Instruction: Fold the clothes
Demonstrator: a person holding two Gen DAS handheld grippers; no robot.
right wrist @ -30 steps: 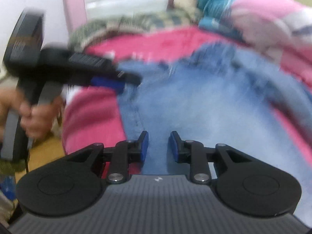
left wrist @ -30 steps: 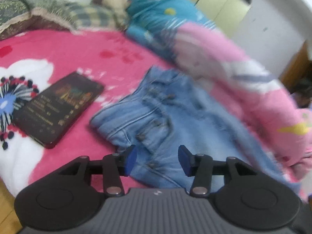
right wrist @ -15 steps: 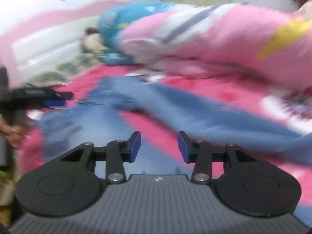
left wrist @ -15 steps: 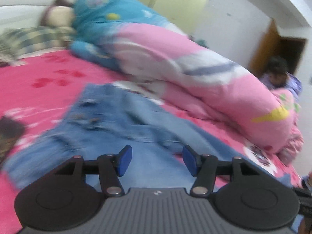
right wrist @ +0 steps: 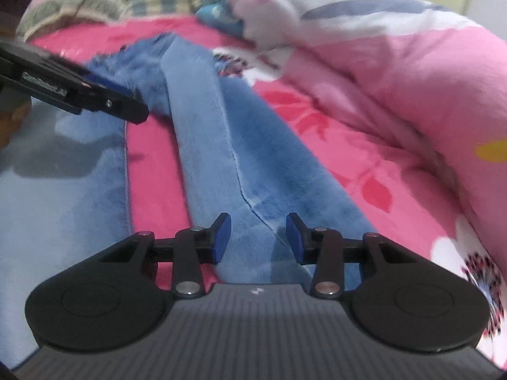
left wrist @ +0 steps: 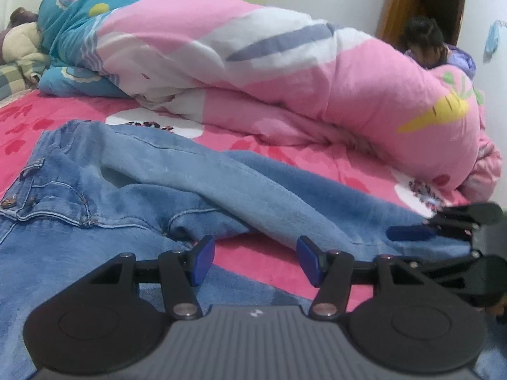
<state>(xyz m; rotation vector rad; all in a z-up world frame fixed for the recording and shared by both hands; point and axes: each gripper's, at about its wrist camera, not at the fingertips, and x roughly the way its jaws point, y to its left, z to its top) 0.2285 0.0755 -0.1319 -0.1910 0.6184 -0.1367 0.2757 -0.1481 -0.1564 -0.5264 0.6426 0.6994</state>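
Left gripper (left wrist: 255,259) is hovering released, jaws wide, over the gap between the two legs of the jeans (left wrist: 133,171), gripping nothing. Right gripper (right wrist: 258,237) is also sitting released, jaws apart, above one leg near its side seam. Jeans are lying spread on the pink bed (left wrist: 275,145), waistband toward the pillows, with a rolled pink quilt (left wrist: 285,72) lying beside them.

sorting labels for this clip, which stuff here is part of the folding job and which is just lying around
Part of the job:
jeans
left gripper, open
right gripper, open

Just lying about:
pink quilt
blue quilt
checked blanket
pink bedsheet
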